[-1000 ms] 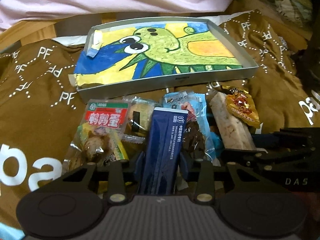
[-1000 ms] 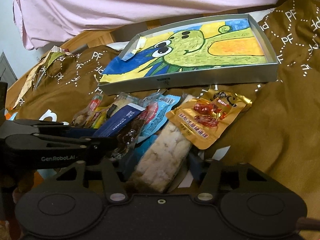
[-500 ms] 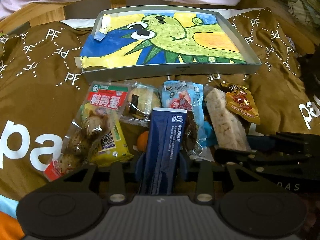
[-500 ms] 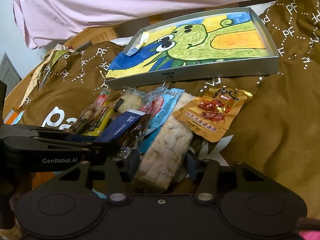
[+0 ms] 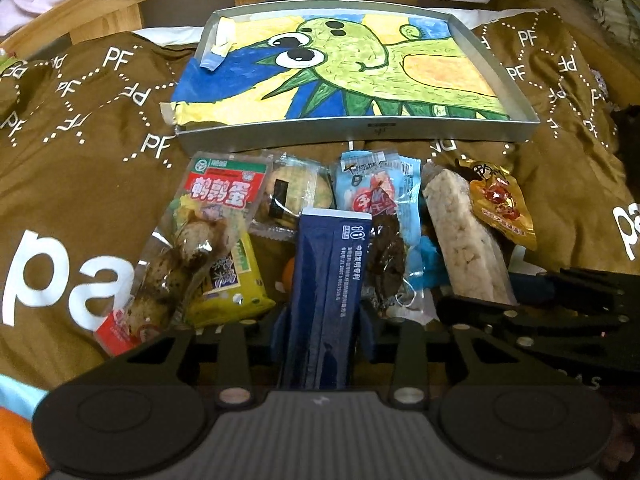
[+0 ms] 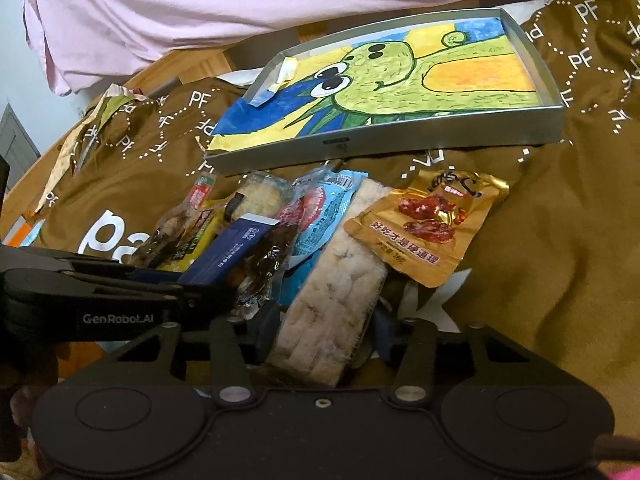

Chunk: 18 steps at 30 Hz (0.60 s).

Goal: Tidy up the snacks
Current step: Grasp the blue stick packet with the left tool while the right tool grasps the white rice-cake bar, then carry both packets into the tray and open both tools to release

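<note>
A pile of snack packets lies on a brown cloth in front of a silver tray point(image 5: 360, 130) lined with a dinosaur drawing. My left gripper point(image 5: 323, 320) is closing, its pads pressed on the sides of a navy blue packet point(image 5: 332, 280) that points toward the tray. The right gripper point(image 6: 325, 332) is closing too, with a pale puffed-rice bar point(image 6: 336, 292) pinched between its blue pads. A gold pouch point(image 6: 428, 224) overlaps the bar's far end. The navy packet point(image 6: 230, 248) also shows at left in the right wrist view.
Left of the navy packet lie a quail-egg pack point(image 5: 208, 232) and a round biscuit pack point(image 5: 296, 196); a light blue packet point(image 5: 376, 192) lies to its right. The tray point(image 6: 400, 142) holds only the drawing. Pink fabric point(image 6: 240, 8) hangs behind it.
The left wrist view has tipped and rolled a little, so the tray sits lower and more level. The right jaws have drawn in against the rice bar. No packet has left the pile.
</note>
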Tool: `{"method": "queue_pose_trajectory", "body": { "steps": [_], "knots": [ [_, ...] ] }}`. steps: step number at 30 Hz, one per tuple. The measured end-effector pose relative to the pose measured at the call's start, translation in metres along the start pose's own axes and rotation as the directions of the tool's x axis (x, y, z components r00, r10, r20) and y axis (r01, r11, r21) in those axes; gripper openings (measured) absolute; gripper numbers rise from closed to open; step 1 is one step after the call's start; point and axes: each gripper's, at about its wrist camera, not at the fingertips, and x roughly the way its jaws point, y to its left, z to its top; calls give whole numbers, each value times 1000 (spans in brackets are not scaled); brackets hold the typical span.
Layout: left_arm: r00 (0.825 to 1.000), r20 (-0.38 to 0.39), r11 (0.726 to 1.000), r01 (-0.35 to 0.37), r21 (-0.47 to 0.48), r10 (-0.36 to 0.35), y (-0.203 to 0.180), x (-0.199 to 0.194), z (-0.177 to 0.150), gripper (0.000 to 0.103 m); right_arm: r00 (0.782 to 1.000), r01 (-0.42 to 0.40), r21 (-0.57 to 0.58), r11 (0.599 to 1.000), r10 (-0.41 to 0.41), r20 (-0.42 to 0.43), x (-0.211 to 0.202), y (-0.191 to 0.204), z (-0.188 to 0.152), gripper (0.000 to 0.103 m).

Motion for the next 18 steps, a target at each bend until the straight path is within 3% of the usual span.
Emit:
{"method": "queue_pose_trajectory", "body": {
  "steps": [5,10,18],
  "knots": [
    [1000,-16,1000,-14,-25,14,-1,-8,-7,36,999,-49,-5,999,49,7,-10,0,-7,47],
    [1000,-13,999,4,-47,-4,-5,-23,-20,34,997,-73,-80,994,76,27,-24,9,-18,44],
    [999,-1,991,48,-121,-48,-1,-44,-38,33,995,-58,-210,976,74,71,-45,21,-35,43]
  ]
}}
